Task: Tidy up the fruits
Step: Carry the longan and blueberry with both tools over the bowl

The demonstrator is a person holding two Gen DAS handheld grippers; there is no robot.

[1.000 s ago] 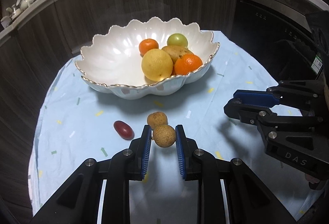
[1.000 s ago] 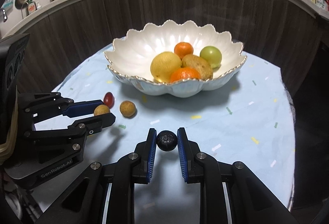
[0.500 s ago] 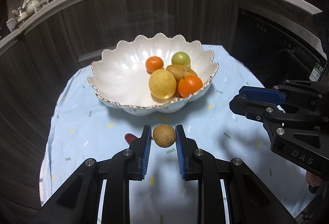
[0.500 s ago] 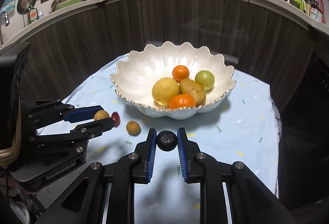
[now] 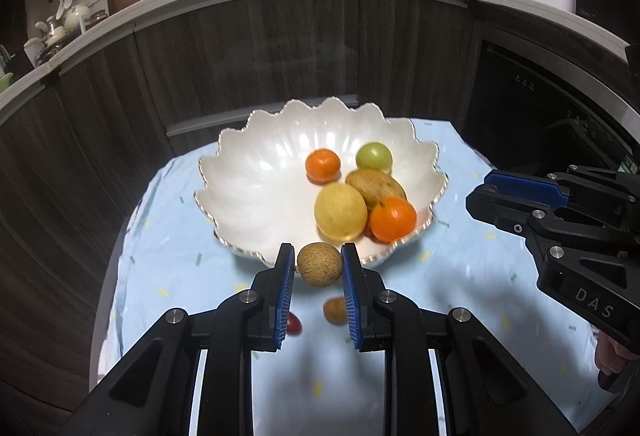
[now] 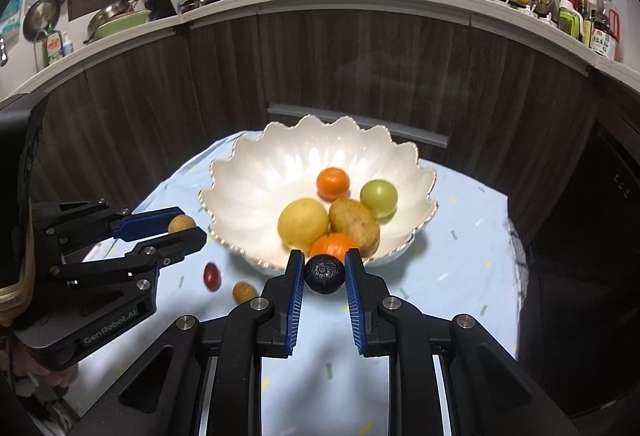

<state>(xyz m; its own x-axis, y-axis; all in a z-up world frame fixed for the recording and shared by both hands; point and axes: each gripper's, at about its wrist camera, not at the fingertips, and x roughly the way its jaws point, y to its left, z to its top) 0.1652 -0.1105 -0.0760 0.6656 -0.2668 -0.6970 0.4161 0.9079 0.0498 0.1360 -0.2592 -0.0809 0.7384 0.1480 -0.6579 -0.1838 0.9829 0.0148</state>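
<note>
Fruit fills the left wrist view. The left hand-held gripper [image 5: 319, 266] is clenched on a small brown fruit [image 5: 319, 264], with a blue pad pressed on each side. It holds the fruit up in the air, just in front of the near rim of the white bowl [image 5: 248, 192]. The bowl sits on a tabletop with a light blue cloth [image 5: 460, 276]. Inside the bowl are a yellow fruit [image 5: 340, 211], two orange fruits [image 5: 393, 219], a green fruit [image 5: 374, 155] and a brown oval fruit [image 5: 375, 186]. Down on the cloth lie another small brown fruit [image 5: 334, 310] and a little red fruit [image 5: 294, 323], partly hidden by the left finger. The right hand-held gripper [image 5: 480, 192] shows at the right edge, but what it holds is hidden here.

In the right wrist view, the right hand-held gripper [image 6: 325, 273] is clenched on a small round black fruit [image 6: 325, 273]. It holds it up in front of the bowl's [image 6: 248, 188] near rim. At the left, the left hand-held gripper [image 6: 188, 226] grips its brown fruit [image 6: 181, 223] beside the bowl. The red fruit [image 6: 211, 275] and the other brown fruit [image 6: 244, 292] lie on the cloth [image 6: 460, 264] near each other.
</note>
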